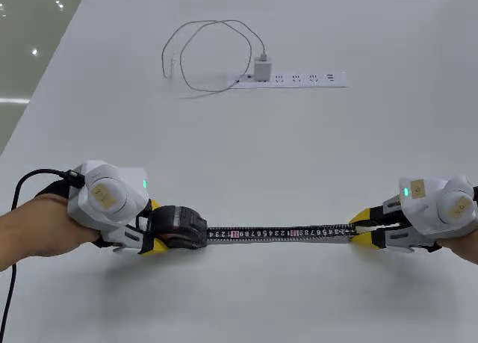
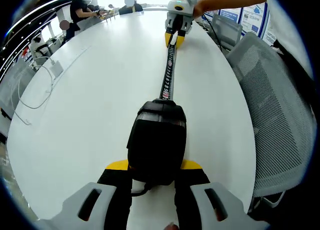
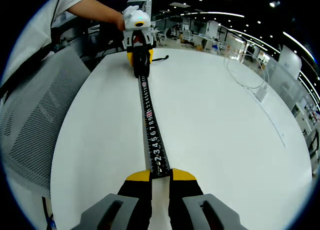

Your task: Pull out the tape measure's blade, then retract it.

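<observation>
Looking down in the head view, I have the left hand-held gripper (image 1: 154, 226) at 9 o'clock on the white surface (image 1: 299, 164) and the right hand-held gripper (image 1: 361, 227) at 3 o'clock, well apart. The left one's yellow-tipped jaws are clamped on the black tape measure case (image 1: 179, 227), which sticks out of them toward 3 o'clock and rests on the surface. The blade (image 1: 280, 232) runs flat from the case straight across to the right hand-held gripper, whose jaws pinch its far end. Far off at 12 o'clock lie a white power strip (image 1: 295, 79), a charger (image 1: 262, 68) plugged into it and a looped cable (image 1: 202, 51).

In the left gripper view, my left hand-held gripper (image 2: 155, 165) squeezes the case (image 2: 157, 135) between its jaws at 6 o'clock. The blade (image 2: 169, 74) leaves the case toward 12 o'clock and ends at the right hand-held gripper (image 2: 174, 39). A grey mesh chair (image 2: 270, 89) stands at 3 o'clock beside the surface.

In the right gripper view, my right hand-held gripper (image 3: 160, 175) nips the numbered end of the blade (image 3: 150, 120) between its yellow tips at 6 o'clock. The blade stretches up to 12 o'clock, where the left hand-held gripper (image 3: 140, 59) holds the case (image 3: 142, 67). Another mesh chair (image 3: 35, 115) stands at 9 o'clock.
</observation>
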{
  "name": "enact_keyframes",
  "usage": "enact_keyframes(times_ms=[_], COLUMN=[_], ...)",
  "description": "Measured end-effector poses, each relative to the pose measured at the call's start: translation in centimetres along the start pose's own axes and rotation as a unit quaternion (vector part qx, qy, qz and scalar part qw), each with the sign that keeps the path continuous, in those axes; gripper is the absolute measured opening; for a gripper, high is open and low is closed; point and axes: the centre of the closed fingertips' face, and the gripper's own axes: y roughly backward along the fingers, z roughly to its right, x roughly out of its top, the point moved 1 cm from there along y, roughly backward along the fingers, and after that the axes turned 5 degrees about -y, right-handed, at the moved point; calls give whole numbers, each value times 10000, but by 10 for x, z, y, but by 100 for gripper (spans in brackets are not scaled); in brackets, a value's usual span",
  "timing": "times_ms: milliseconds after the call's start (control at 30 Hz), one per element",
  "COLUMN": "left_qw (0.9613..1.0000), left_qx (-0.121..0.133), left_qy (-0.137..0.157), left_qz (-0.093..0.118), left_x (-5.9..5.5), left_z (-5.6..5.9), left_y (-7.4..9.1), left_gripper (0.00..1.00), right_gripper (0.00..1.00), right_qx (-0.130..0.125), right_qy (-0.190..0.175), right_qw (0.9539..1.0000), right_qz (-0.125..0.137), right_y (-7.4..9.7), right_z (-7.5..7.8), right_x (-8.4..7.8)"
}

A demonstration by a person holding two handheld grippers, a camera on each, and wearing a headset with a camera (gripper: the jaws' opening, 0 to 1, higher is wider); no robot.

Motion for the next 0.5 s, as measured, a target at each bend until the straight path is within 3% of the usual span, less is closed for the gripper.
enact_keyframes(times_ms=[500], left_qw=[9998], left_qx=[166], left_qy=[130], left_qz=[-49], left_x=[-1], left_z=[-2], left_y=[0], left_gripper=[29], right_gripper=[9], right_qx=[18], right_qy=[79], right_qw=[9997], right_qz=[-243], right_y=[0], right_z=[-3], right_x=[3])
